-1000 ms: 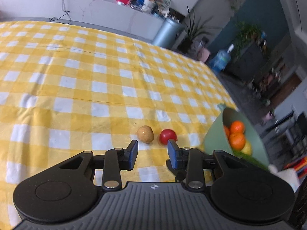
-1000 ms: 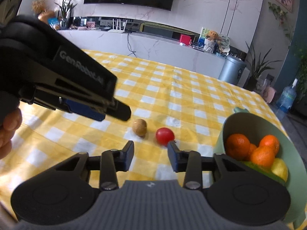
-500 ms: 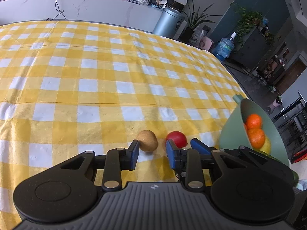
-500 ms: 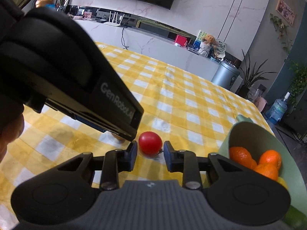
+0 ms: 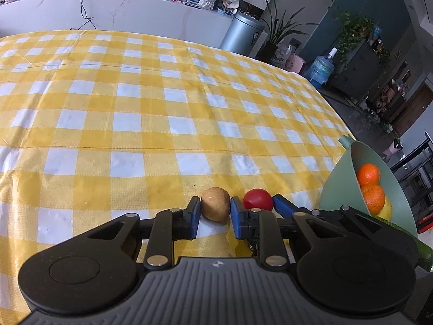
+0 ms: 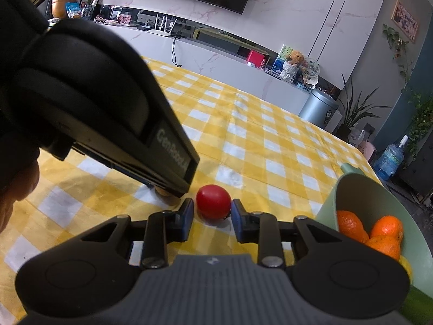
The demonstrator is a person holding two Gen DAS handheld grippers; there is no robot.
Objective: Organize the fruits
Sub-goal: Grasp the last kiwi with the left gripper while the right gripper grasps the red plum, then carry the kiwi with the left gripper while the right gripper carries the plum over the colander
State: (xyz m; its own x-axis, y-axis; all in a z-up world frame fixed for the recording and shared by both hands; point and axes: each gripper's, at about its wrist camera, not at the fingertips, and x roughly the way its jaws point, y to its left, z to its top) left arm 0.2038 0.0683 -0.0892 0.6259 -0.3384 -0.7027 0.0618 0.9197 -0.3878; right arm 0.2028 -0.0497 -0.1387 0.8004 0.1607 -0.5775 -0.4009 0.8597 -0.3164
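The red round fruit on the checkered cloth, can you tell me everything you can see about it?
The red fruit is small, round, smooth and a little shiny, like a tomato. It sits on the yellow-and-white checkered tablecloth, right of a brownish round fruit and left of the green bowl. The right tongs reach around it, one blue pad at each side, the right pad about touching. It looks whole, with no marks, and is not lifted yet.

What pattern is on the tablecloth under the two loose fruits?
Yellow-and-white checks on the tablecloth, clearest in the left wrist view.
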